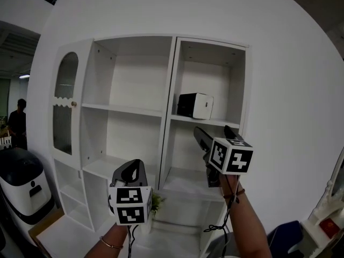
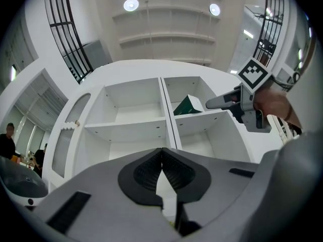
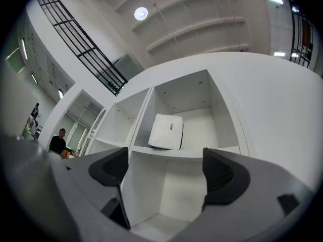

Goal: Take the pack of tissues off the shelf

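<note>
The pack of tissues (image 1: 195, 105), white with a dark side, lies on a middle shelf in the right column of the white shelf unit (image 1: 166, 114). My right gripper (image 1: 215, 134) is held up just below and in front of that shelf, open, with nothing between its fingers. In the right gripper view the pack of tissues (image 3: 166, 131) sits above and beyond the right gripper (image 3: 164, 171). My left gripper (image 1: 131, 172) hangs lower, facing the left column, shut and empty. In the left gripper view the left gripper (image 2: 161, 173) has its pads together, and the pack of tissues (image 2: 189, 106) and right gripper (image 2: 216, 104) show.
An arched glass door (image 1: 64, 104) closes the unit's far-left column. A small green plant (image 1: 156, 202) stands on a low shelf. A white and black machine (image 1: 20, 183) stands at the left, a person (image 1: 18, 121) behind it. White wall lies right of the unit.
</note>
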`<state>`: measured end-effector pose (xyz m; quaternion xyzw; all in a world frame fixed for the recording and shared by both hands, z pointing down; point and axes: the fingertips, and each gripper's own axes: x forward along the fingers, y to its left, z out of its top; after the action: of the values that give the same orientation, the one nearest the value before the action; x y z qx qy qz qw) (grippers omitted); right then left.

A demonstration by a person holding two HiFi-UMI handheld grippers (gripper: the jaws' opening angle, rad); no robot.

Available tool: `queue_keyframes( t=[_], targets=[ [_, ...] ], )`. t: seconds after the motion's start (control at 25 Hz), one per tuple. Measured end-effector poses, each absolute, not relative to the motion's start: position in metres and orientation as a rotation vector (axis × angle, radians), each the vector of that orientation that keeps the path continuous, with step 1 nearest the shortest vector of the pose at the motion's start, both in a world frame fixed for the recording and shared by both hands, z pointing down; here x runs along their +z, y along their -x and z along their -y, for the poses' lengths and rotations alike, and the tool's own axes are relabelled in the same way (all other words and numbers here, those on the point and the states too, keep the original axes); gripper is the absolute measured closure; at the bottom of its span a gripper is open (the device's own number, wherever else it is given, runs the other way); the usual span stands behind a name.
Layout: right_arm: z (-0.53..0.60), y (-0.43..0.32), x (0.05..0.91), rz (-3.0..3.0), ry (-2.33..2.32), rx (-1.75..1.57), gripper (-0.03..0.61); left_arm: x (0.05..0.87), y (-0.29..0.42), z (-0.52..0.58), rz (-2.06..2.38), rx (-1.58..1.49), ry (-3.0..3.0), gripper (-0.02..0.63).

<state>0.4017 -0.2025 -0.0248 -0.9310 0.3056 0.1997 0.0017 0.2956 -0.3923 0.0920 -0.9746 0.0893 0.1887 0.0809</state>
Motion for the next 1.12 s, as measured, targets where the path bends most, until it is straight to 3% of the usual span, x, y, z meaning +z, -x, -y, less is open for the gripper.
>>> queue_keyframes(
  t=[1.12],
  targets=[
    [0.242, -0.453, -0.113, -0.807, 3.053, 0.428, 0.077, 0.064, -0.303, 0.415, -0.234, 0.617, 2.908, 0.595]
  ],
)
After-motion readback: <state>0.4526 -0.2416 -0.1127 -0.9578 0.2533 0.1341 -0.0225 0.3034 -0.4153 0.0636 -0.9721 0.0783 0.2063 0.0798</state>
